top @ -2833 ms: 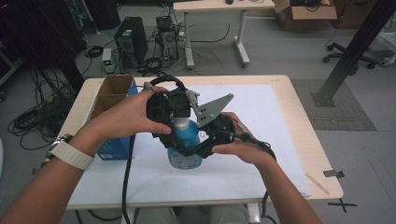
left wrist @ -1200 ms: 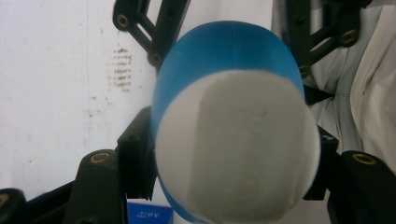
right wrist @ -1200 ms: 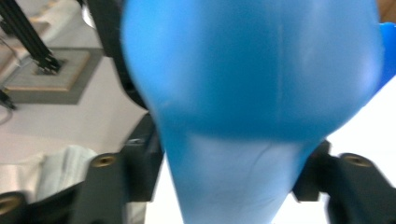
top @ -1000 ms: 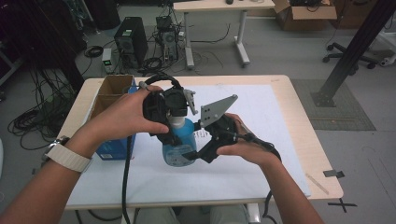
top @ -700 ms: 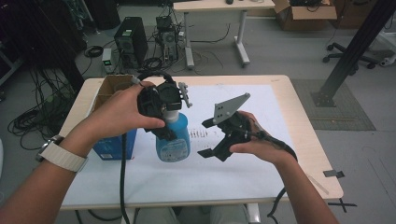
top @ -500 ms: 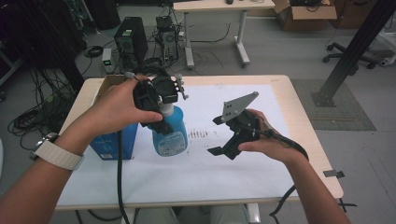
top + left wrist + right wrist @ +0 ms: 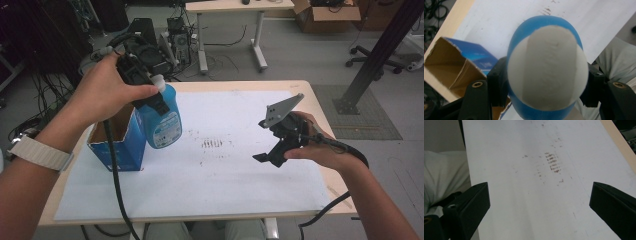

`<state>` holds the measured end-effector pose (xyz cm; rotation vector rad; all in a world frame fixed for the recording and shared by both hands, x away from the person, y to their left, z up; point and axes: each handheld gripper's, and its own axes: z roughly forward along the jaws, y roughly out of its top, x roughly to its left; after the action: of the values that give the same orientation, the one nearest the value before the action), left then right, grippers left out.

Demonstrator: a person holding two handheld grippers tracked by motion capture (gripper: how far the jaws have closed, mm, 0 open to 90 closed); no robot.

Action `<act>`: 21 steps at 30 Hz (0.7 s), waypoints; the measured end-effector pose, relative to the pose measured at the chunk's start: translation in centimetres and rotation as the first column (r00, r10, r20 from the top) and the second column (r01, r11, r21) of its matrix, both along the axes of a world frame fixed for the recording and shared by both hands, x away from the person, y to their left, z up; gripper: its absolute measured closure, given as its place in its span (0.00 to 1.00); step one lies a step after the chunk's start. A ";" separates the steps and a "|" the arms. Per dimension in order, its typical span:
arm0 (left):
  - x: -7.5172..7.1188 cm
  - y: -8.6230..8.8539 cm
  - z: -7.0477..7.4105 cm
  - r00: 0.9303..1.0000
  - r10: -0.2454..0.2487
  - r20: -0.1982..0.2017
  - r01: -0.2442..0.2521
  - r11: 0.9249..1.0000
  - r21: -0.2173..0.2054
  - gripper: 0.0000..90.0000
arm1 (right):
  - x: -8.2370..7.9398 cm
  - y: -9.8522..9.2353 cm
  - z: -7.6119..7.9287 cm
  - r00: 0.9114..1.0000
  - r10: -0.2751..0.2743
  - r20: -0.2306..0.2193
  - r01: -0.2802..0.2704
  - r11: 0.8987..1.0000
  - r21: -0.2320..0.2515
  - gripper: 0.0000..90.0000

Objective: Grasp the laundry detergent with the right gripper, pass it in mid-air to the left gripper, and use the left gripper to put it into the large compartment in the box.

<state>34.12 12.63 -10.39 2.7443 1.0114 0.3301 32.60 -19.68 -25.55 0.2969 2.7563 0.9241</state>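
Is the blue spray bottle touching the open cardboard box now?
Cannot tell. In the high view the spray bottle, held up by the left tongs, overlaps the cardboard box edge; no gap or contact shows plainly.

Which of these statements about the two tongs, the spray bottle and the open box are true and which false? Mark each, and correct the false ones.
1. The left tongs are shut on the blue spray bottle. True.
2. The spray bottle stands on the white sheet. False: it is held up in the air, beside the box.
3. The right tongs are open and hold nothing. True.
4. The blue cardboard box is closed. False: its top is open.
5. Brown smudges mark the white sheet. True.
6. The right tongs grip the bottle's base. False: they are apart from it, over the sheet's right side.
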 end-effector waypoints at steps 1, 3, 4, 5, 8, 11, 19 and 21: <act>0.0 0.0 0.0 1.000 0.000 0.000 0.000 1.000 0.000 0.42 | 0.0 0.0 0.0 1.000 0.000 0.000 0.000 1.000 0.000 0.03; 0.3 0.4 0.6 0.999 0.044 0.005 -0.044 0.999 -0.001 0.42 | -0.1 -0.7 0.1 1.000 -0.022 0.006 0.022 0.999 -0.035 0.04; 0.5 0.6 0.8 0.998 0.070 0.002 -0.070 0.998 -0.002 0.42 | -0.1 -0.7 0.1 1.000 -0.022 0.006 0.022 0.999 -0.035 0.04; 0.6 0.9 1.1 0.995 0.096 0.003 -0.096 0.995 -0.007 0.42 | -0.1 -1.0 0.2 1.000 -0.025 0.007 0.026 0.999 -0.046 0.04; 1.2 2.1 2.1 0.980 0.198 0.019 -0.197 0.980 -0.027 0.42 | -0.2 -2.0 0.4 0.999 -0.048 0.008 0.049 0.997 -0.068 0.04; 1.6 2.9 2.6 0.966 0.257 0.028 -0.256 0.966 -0.042 0.42 | -0.2 -2.8 0.5 0.998 -0.064 0.003 0.064 0.995 -0.070 0.04; 2.7 4.5 3.3 0.928 0.373 0.014 -0.372 0.927 -0.042 0.42 | 0.0 -3.5 0.1 0.996 -0.086 -0.006 0.085 0.994 -0.072 0.04; 2.8 5.0 3.5 0.911 0.413 0.016 -0.412 0.910 -0.053 0.42 | 0.0 -3.5 0.0 0.996 -0.090 -0.007 0.089 0.994 -0.069 0.04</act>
<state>36.95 17.63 -6.86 2.4550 1.5705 0.3966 32.63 -23.21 -25.51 0.4109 2.7516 0.8057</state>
